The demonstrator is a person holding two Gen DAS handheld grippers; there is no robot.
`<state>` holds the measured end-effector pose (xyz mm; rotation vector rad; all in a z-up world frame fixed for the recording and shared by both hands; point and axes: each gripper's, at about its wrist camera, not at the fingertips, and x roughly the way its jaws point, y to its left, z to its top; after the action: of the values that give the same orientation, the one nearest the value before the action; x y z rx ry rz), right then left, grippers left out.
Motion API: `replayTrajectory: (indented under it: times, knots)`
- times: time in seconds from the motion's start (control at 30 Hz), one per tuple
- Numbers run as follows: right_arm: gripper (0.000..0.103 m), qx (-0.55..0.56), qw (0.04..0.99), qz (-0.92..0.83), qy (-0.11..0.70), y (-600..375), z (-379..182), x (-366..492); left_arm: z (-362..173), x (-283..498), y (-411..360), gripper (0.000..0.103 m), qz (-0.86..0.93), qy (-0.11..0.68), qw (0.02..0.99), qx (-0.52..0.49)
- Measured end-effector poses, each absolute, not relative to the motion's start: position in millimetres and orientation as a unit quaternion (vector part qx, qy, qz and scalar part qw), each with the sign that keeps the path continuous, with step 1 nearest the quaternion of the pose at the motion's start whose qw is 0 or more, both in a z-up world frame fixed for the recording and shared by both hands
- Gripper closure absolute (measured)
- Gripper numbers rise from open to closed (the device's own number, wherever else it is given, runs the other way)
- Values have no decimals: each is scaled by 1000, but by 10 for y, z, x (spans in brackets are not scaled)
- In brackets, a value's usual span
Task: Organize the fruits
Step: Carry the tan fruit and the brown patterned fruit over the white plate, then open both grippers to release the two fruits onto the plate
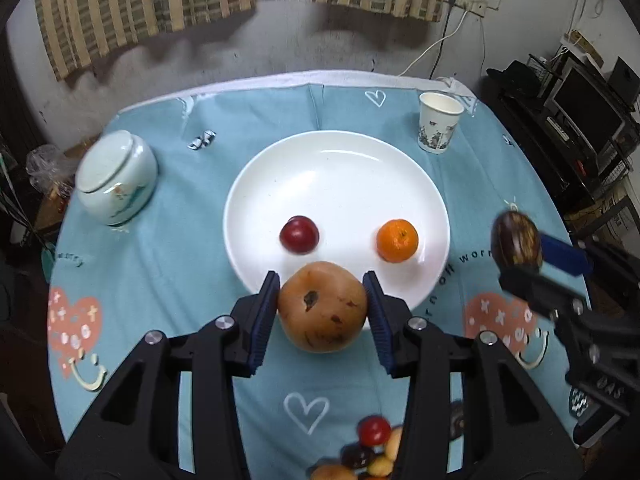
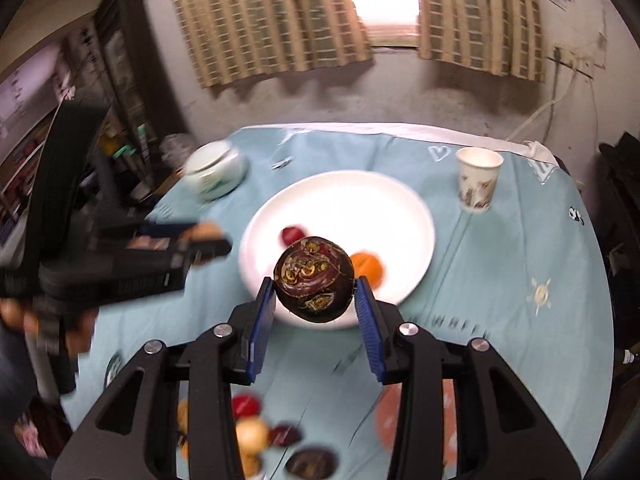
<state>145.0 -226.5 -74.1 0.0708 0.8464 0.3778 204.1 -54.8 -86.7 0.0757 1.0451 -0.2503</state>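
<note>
Two grips: left fingers (image 1: pixel 322 294) clamp blemished tan fruit (image 1: pixel 323 307); right fingers (image 2: pixel 316 294) clamp dark mottled fruit (image 2: pixel 314 280).

White plate (image 1: pixel 336 160) on light-blue tablecloth (image 1: pixel 168 264) with heart prints.

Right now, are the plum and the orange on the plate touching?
Apart. The left wrist view shows bare white plate between the plum and the orange.

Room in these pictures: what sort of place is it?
Probably a lived-in home: a table under a printed cloth, striped curtains at a window, and a plate of fruit.
</note>
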Motion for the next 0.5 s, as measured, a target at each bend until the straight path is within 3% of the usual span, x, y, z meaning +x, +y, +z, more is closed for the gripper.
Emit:
replayTrajectory:
  times: [0.3, 0.5]
  knots:
    - [62, 34, 874, 112, 472, -2356, -1361, 2554, -1506, 2405, -716, 59, -97, 546, 830, 57]
    - [61, 25, 859, 120, 497, -2228, -1636, 2857, -1610, 2547, -767, 59, -92, 538, 835, 70]
